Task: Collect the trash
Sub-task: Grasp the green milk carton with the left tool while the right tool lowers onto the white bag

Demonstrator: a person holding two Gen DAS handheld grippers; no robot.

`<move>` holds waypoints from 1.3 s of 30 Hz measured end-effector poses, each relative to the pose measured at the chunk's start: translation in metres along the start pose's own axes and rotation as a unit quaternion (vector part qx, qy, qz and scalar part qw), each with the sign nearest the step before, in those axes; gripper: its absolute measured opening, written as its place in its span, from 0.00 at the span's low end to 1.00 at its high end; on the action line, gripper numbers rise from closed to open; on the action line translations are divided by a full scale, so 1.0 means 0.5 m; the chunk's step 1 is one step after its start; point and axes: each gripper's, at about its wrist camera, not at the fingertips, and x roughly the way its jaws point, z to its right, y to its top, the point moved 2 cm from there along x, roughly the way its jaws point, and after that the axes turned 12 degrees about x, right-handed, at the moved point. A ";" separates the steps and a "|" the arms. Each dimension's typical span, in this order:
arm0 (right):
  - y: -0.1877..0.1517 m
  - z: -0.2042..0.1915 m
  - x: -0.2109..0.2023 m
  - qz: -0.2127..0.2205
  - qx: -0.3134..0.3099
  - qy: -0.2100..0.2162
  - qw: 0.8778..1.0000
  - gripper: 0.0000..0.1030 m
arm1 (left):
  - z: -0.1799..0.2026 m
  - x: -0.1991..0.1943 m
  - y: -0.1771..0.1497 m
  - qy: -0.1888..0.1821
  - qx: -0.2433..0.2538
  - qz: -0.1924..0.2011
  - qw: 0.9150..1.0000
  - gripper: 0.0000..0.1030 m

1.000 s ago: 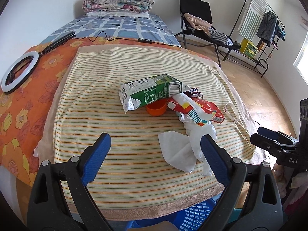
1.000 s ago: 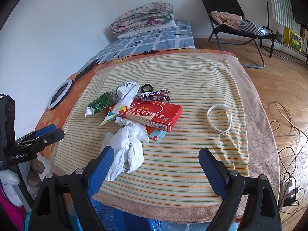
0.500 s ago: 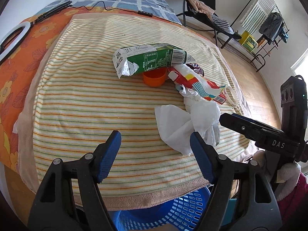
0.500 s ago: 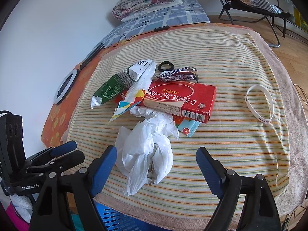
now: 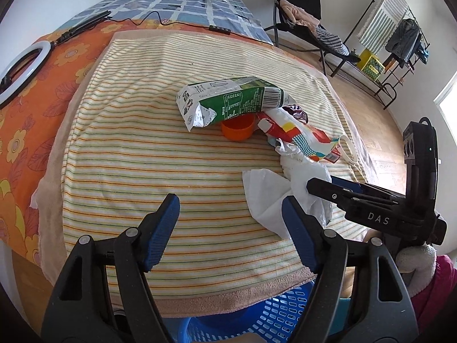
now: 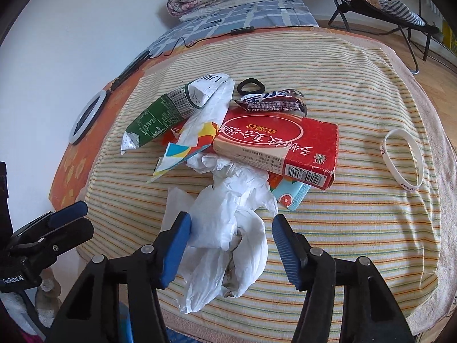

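I have the right gripper (image 6: 231,245) straddling the crumpled white tissue (image 6: 228,228) at the near edge of the striped towel (image 6: 357,228), fingers closing but not yet pinching. Left gripper (image 5: 231,228) hovers spread, empty. Next: pinch, lift, drop into the blue basket (image 5: 257,314).

On my striped towel (image 6: 371,228) I count one green carton (image 5: 234,100), one orange cup (image 5: 238,130), one red box (image 6: 280,145), one dark wrapper (image 6: 271,101), one colourful pack (image 6: 185,143), one small grapefruit pack (image 6: 291,197), one heap of white tissue (image 6: 228,228), one black hair tie (image 6: 251,86) and one white wristband (image 6: 402,163). One ring light (image 5: 21,68) lies off to the side. One blue basket (image 5: 257,314) sits below.
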 end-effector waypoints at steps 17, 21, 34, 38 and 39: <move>-0.016 0.032 -0.028 -0.006 0.015 0.010 1.000 0.72 | 0.070 0.085 0.143 0.111 0.225 0.022 0.968 0.75; -0.019 0.033 -0.029 -0.009 0.013 0.009 1.000 0.72 | 0.060 0.126 0.154 0.134 0.245 0.002 0.960 0.75; -0.013 0.027 -0.014 -0.013 0.012 0.008 1.000 0.72 | -0.032 0.211 0.221 0.082 0.191 -0.056 0.976 0.75; -0.010 0.024 -0.009 -0.015 0.013 0.010 1.000 0.72 | -0.068 0.208 0.249 0.074 0.158 -0.047 0.984 0.74; -0.010 0.024 -0.009 -0.015 0.013 0.010 1.000 0.72 | -0.076 0.205 0.256 0.078 0.151 -0.041 0.985 0.74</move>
